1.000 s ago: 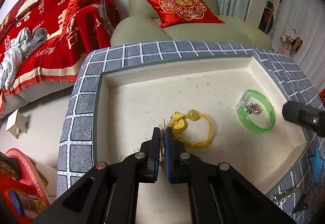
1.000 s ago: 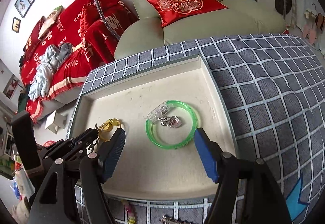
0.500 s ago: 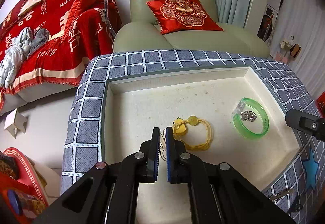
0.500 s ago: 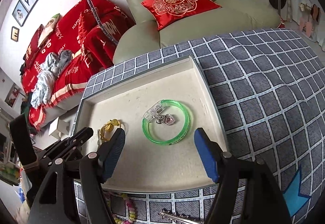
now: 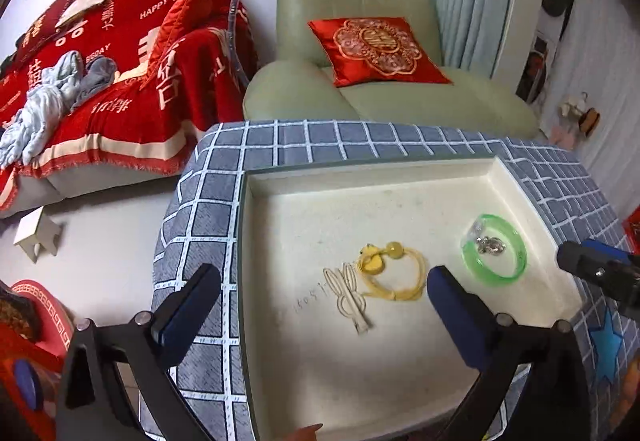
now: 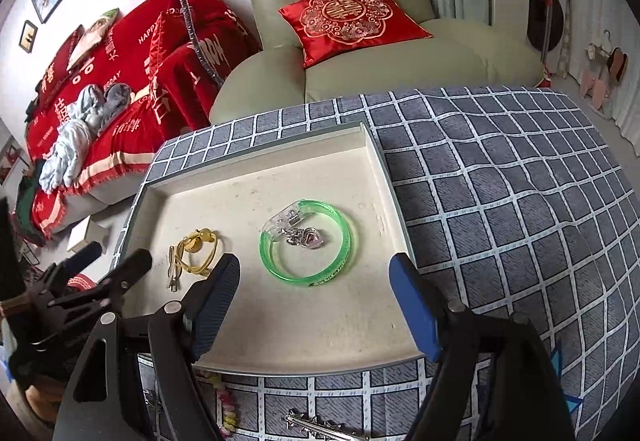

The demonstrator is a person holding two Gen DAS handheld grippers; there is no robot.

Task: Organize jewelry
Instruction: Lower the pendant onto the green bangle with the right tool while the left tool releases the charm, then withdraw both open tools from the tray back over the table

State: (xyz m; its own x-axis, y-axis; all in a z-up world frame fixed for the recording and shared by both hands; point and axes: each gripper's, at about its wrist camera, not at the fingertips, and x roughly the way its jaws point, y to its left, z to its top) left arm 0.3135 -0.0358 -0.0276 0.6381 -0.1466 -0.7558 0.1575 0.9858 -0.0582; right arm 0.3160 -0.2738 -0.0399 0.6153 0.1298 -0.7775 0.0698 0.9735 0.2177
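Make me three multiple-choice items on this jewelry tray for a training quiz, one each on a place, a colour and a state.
1. Where does the heart charm lie?
A. Inside the bangle's ring
B. On the checked cloth
C. Beside the cord bracelet

2. What colour is the bangle?
A. Red
B. Green
C. Blue

3. How does the hair clip lie in relation to the left gripper?
A. Clamped between its pads
B. Loose on the tray, between open jaws
C. Hanging from one finger

Key:
1 A, the charm sits within the bangle's circle on the tray.
2 B, it is translucent green in both views.
3 B, the clip lies flat on the tray, next to the cord bracelet, and the opening jaws stand wide, touching nothing.
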